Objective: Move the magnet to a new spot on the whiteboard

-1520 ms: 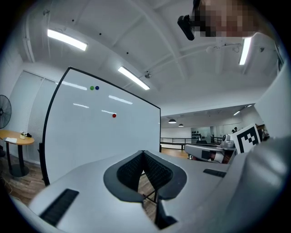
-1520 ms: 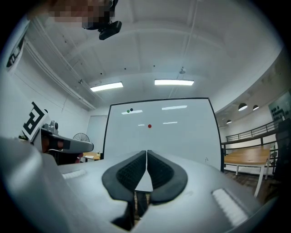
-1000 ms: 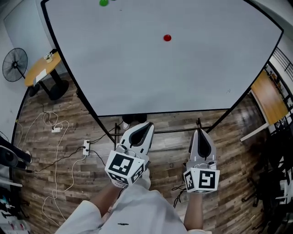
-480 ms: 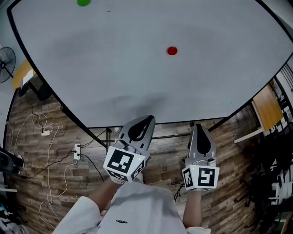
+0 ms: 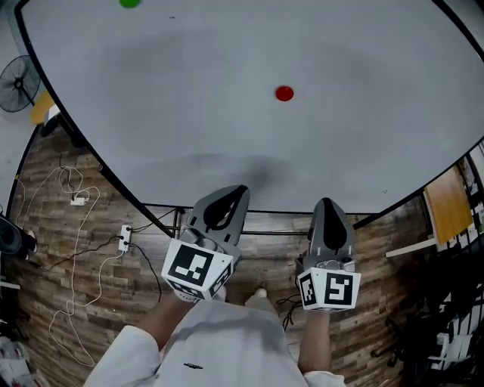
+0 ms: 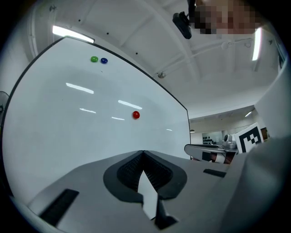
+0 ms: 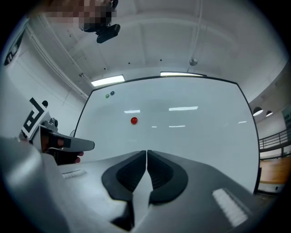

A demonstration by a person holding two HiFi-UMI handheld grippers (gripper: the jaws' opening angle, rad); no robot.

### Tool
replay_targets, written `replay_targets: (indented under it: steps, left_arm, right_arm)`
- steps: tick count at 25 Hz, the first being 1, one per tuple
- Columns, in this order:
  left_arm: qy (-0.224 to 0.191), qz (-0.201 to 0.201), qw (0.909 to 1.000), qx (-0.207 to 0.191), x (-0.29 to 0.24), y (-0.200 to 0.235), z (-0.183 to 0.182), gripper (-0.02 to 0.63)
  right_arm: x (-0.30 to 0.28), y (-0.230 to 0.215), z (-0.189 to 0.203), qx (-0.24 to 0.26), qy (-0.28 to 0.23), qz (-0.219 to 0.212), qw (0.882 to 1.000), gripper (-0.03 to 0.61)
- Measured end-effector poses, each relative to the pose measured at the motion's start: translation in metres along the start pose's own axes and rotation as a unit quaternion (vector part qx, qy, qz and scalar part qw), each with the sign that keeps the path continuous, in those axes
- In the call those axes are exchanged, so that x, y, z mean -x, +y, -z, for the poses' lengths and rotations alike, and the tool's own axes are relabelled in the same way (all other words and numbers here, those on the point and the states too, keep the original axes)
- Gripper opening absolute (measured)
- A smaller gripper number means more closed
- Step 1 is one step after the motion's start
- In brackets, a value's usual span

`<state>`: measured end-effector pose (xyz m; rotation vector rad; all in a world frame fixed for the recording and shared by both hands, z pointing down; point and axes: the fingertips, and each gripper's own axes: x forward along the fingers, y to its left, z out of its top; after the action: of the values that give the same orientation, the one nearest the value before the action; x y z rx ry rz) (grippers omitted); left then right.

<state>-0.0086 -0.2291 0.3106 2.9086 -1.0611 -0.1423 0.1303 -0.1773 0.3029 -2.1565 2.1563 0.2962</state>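
**Both tools have come closer to the board, but the red magnet is not touched yet**

Head view: The whiteboard fills more of the picture than it did a second ago. The red magnet sits lower in the picture, so it is nearer the two tools. The left hand-held gripper and the right hand-held gripper now reach the board's bottom edge in the picture. Before, some wood floor showed between them and that edge. The red magnet is stuck on the board, higher up and about between the two tools, well apart from both. A green magnet peeks in at the top edge.

Left gripper view: This tool's jaws are pressed together with nothing between them. The red magnet is ahead, above the jaw tips. Far up the board, a blue magnet sits just beside the green one.

Right gripper view: These jaws are pressed together too, and they are empty. The red magnet is above the tips, a little to the left.

What it means: I think the person is stepping up to the board to reach the red magnet. The move has hardly begun. One tool has to open its jaws before it can take the magnet.
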Motion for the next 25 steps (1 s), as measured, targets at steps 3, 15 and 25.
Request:
replay_targets:
  steps: [3, 15, 25]
  left_arm:
    - [-0.004, -0.025, 0.9997, -0.003, -0.007, -0.007, -0.004, 0.006]
    - [-0.005, -0.112, 0.9936, -0.012, -0.02, -0.025, -0.005, 0.006]
    - [-0.007, -0.125, 0.9918, -0.025, -0.02, -0.031, -0.015, 0.008]
  right_arm:
    - [-0.008, -0.011, -0.002, -0.003, -0.006, -0.028, 1.0, 0.005]
    - [-0.026, -0.03, -0.001, -0.025, -0.018, -0.11, 0.994, 0.005]
    - [-0.028, -0.03, -0.012, -0.024, -0.029, -0.126, 0.991, 0.005]
